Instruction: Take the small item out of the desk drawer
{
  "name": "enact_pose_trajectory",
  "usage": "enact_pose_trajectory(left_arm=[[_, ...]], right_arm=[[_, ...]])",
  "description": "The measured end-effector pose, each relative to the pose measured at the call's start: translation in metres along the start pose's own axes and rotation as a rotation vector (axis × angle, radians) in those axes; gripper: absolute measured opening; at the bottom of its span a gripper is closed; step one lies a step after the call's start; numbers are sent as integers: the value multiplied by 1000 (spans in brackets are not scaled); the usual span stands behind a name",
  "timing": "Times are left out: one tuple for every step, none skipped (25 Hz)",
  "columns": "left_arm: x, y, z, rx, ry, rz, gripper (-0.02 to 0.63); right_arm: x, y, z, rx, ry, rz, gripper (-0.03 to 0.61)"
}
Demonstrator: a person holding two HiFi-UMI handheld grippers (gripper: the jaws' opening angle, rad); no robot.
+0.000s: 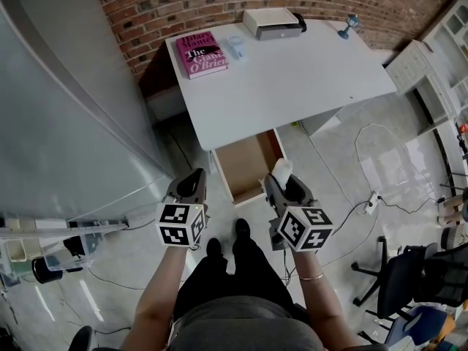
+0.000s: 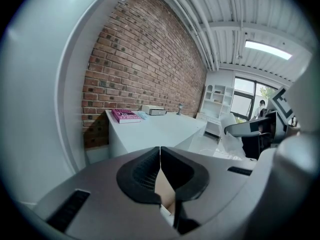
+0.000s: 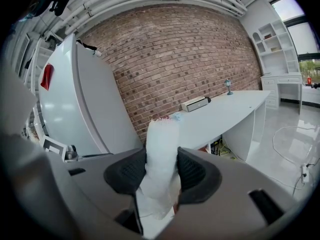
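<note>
Jaws of the right gripper (image 3: 161, 171) stand fairly wide, pressed on both sides of the small item (image 3: 161, 154), a white, crinkly wrapped packet that sticks up above the pads. In the head view this gripper (image 1: 281, 178) holds the item (image 1: 281, 169) just at the right front corner of the open drawer (image 1: 248, 163), clear of its inside. The left gripper (image 2: 160, 174) has its jaws together with nothing between them and hangs left of the drawer (image 1: 191, 181). On the white counter (image 1: 292, 72) lie a pink book (image 1: 201, 53) and a white box (image 1: 272, 23).
</note>
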State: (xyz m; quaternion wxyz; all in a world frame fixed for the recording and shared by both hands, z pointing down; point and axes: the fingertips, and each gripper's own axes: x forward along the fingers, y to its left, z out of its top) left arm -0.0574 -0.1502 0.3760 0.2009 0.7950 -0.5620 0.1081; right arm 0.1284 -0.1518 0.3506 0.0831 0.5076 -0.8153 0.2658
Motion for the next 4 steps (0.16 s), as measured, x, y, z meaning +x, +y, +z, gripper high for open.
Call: enact_pose_trajectory(left_arm=[[0, 0, 0, 1, 0, 0, 23], [1, -1, 0, 1, 1, 0, 23], [1, -1, 1, 1, 1, 0, 23], [2, -2, 1, 2, 1, -1, 23]], right_arm=[[0, -1, 0, 1, 0, -1, 178], [-1, -2, 1, 2, 0, -2, 178], [-1, -2, 1, 2, 0, -3, 178], [-1, -3, 1, 3, 1, -4, 178]])
